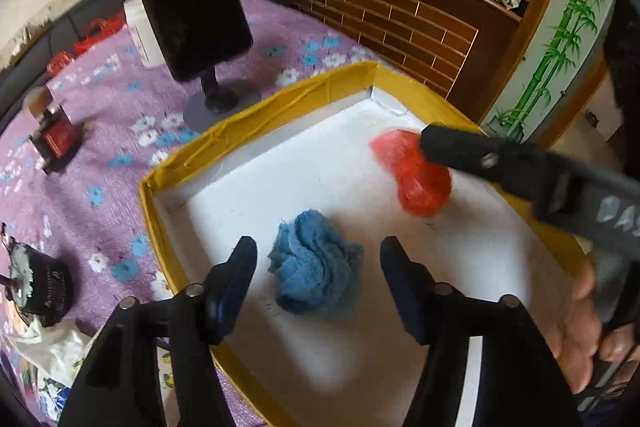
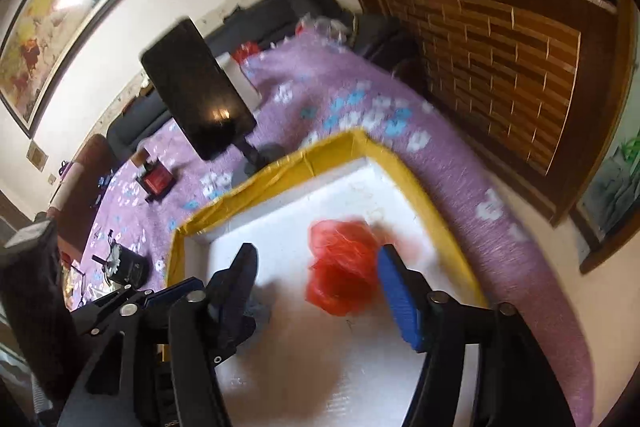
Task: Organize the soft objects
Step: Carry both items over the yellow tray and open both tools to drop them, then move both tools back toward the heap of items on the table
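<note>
Your left gripper (image 1: 316, 267) stands with jaws apart, the blue cloth (image 1: 318, 267) lying loose between them on the tray (image 1: 256, 115) floor, not pinched. Your right gripper (image 2: 316, 279) is likewise open about the red plastic bag (image 2: 342, 263), gripping nothing. Both soft items rest inside the yellow-rimmed tray, well apart. Judged: deposit done; tidying, if any, remains.

The crumpled red plastic bag (image 2: 344, 267) is smeared by motion blur, and in the left wrist view its upper right part is covered by the right gripper's black finger (image 1: 456, 151); the crumpled blue towel (image 2: 258, 309) is mostly hidden behind a black finger
</note>
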Demonstrator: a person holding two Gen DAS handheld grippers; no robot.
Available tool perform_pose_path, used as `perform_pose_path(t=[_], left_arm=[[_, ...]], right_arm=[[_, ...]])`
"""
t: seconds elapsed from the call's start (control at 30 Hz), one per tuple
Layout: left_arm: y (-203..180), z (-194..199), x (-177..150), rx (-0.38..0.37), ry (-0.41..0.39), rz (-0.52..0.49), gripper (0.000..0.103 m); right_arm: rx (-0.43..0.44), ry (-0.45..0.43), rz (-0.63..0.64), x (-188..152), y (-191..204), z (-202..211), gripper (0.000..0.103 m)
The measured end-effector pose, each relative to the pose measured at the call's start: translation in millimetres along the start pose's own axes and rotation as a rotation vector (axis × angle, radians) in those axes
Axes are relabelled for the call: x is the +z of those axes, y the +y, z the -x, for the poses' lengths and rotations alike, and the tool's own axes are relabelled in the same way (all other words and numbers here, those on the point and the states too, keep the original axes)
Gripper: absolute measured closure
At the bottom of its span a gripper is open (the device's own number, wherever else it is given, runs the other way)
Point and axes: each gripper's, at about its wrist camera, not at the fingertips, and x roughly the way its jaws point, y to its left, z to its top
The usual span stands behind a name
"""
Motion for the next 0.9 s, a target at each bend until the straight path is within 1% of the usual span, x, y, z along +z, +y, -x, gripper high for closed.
perform_pose_path(t=[0.07, 0.1, 0.13, 0.17, 0.2, 0.23, 0.27, 0.3, 0.37, 0.43, 0.5, 0.63, 0.73, 0.77, 0.87, 0.9], left_arm=[[-2.8, 5.6, -1.9, 0.008, -0.008, -0.007, 0.036], [-5.0, 12.3, -5.2, -0.006, -0.02, -0.004, 0.036], [-8.1, 18.2, -7.8, -0.024, -0.031, -0.005, 0.036], [-11.4, 23.1, -10.4, -0.039, -0.037, -0.009, 0.036], [-18.9, 29.8, -13.6, -0.056, -0.038, -0.015, 0.035], [-26.7, 34.4, -16.9, -0.076, -0.038, -0.02, 0.033], [-37.1, 37.9, -20.3, -0.105, -0.039, -0.03, 0.032], [-45.9, 39.4, -22.9, -0.122, -0.036, -0.042, 0.029], [-70.0, 41.9, -31.1, -0.131, -0.039, -0.081, 0.029], [-91.5, 41.9, -38.7, -0.097, -0.065, -0.127, 0.029], [-112.2, 42.9, -44.3, -0.033, -0.107, -0.193, 0.029], [-146.0, 42.5, -53.9, 0.08, -0.171, -0.311, 0.028], [-161.7, 36.2, -62.1, 0.189, -0.178, -0.405, 0.028], [-163.7, 36.2, -64.7, 0.205, -0.181, -0.431, 0.028], [-158.0, 41.5, -74.8, 0.218, -0.192, -0.486, 0.028], [-153.2, 43.2, -77.5, 0.217, -0.191, -0.497, 0.028]], right_arm=[[-0.011, -0.05, 0.015, -0.3, 5.2, 20.5, 0.029], [-0.026, -0.084, 0.032, -1.1, 9.7, 33.4, 0.022], [-0.077, -0.127, 0.069, -2.0, 16.6, 48.3, 0.019], [-0.146, -0.192, 0.118, -3.8, 24.0, 65.2, 0.012], [-0.196, -0.262, 0.148, -7.5, 28.6, 80.3, 0.001], [-0.241, -0.338, 0.15, -13.4, 29.5, 96.2, 0.0], [-0.247, -0.401, 0.128, -18.5, 26.1, 107.9, 0.0], [-0.204, -0.451, 0.06, -23.1, 13.3, 119.9, 0.0], [-0.135, -0.442, -0.081, -26.6, -11.7, 128.8, 0.002], [-0.13, -0.481, -0.161, -35.9, -31.6, 140.5, 0.002], [-0.171, -0.46, -0.171, -44.2, -44.2, 149.3, 0.004], [-0.215, -0.497, -0.207, -72.7, -61.4, 175.9, 0.004], [-0.205, -0.486, -0.208, -94.3, -70.8, 193.2, 0.004], [-0.201, -0.493, -0.197, -103.4, -71.7, 198.9, 0.005], [-0.215, -0.495, -0.158, -128.0, -68.3, 210.6, 0.005], [-0.207, -0.516, -0.139, -141.3, -65.8, 215.6, 0.005]])
